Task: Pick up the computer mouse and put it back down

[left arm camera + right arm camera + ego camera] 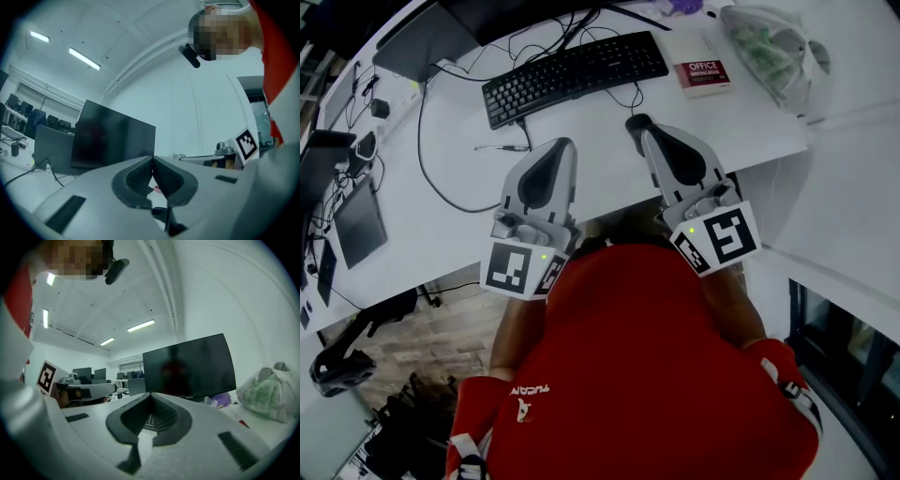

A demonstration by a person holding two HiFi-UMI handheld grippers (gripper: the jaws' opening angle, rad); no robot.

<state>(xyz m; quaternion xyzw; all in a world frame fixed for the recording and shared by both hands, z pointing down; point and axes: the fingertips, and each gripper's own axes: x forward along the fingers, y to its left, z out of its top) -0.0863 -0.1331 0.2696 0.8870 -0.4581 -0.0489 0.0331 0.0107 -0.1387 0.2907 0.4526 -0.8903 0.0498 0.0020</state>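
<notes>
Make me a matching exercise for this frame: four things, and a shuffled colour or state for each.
Things:
1 keyboard
2 book
3 bag
4 left gripper

Colour or state:
A shut, nothing held
B red and white cover
C black
D see-through, green inside

Pairs: 1-C, 2-B, 3-D, 4-A

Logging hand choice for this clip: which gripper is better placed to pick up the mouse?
Right. In the head view the mouse lies just ahead of the right gripper; the left gripper sits farther off, below the keyboard. Both are shut, so the right must open first.
</notes>
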